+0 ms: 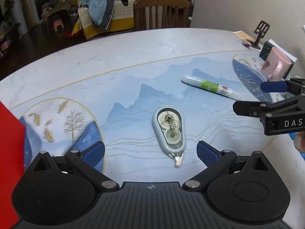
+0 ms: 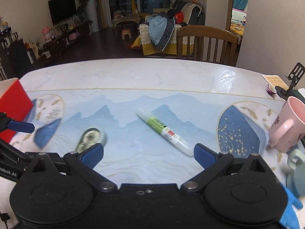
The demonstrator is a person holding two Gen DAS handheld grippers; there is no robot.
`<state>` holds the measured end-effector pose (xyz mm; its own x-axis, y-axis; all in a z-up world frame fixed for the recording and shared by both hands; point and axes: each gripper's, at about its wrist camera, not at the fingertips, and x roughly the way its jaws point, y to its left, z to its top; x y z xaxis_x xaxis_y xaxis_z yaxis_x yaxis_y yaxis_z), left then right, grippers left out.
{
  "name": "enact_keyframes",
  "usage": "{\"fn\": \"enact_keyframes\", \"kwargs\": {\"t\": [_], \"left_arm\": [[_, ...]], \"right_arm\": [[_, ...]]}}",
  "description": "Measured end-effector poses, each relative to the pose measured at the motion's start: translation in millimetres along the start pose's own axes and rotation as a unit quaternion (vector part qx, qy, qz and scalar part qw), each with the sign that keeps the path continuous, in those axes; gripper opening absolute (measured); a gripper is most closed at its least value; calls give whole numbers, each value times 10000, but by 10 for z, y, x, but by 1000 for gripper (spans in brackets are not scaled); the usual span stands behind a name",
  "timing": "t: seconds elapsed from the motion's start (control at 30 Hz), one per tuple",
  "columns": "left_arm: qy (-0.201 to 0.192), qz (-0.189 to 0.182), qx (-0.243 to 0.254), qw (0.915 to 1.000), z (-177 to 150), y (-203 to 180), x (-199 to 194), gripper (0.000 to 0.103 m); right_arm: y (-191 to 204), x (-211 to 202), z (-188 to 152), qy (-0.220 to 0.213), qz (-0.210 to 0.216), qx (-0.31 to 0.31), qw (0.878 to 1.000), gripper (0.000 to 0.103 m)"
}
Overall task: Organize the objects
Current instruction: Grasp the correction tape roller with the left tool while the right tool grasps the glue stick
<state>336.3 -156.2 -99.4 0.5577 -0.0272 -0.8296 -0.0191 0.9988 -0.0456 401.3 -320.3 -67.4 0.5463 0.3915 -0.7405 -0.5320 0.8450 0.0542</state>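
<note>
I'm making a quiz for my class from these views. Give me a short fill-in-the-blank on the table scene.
1. Both the left gripper and the right gripper are ____.
2. The correction tape lies directly ahead of the ____ gripper.
3. The mug by the wall is ____ in colour.
4. The marker has a ____ label band.

Missing words: open; left; pink; green

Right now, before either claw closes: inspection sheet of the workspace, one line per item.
Surface: table with blue mountain print, dry, flat.
Job's things: correction tape lying flat, centred ahead of the left claw; white marker pen lying diagonal ahead of the right claw.
Clutter: pink mug, red box, phone stand, small purple cup.
Grippers: both claws open, empty, above the table.
Cables: nothing seen.
Surroundings: wooden chair at the far edge, living room beyond.
</note>
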Motion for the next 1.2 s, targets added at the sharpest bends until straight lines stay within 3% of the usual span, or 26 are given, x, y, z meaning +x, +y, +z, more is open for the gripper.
{"fn": "enact_keyframes", "kwargs": {"t": [0.2,0.37,0.6,0.73,0.8,1.03,1.1,1.2], "left_arm": [[197,174,-183,9995,80,-53,317,103],[243,283,-37,9993,95,-128,465,103],[146,228,333,9991,95,-308,538,103],[146,185,276,9993,107,-335,566,102],[132,153,237,9995,112,-337,566,101],[113,62,297,9995,107,-356,552,72],[97,38,339,9994,111,-365,530,58],[125,46,330,9994,124,-359,512,48]], "right_arm": [[-159,393,116,260,-59,-171,9995,96],[-233,630,151,421,-18,-205,9989,91],[-298,776,137,542,-1,-152,9984,83],[-310,789,143,524,-13,-129,9985,81],[-308,786,146,503,-7,-142,9986,74],[-198,766,156,467,-46,-359,9983,50],[-157,758,157,463,-34,-392,9982,39],[-89,738,146,455,-25,-396,9982,28]]}}
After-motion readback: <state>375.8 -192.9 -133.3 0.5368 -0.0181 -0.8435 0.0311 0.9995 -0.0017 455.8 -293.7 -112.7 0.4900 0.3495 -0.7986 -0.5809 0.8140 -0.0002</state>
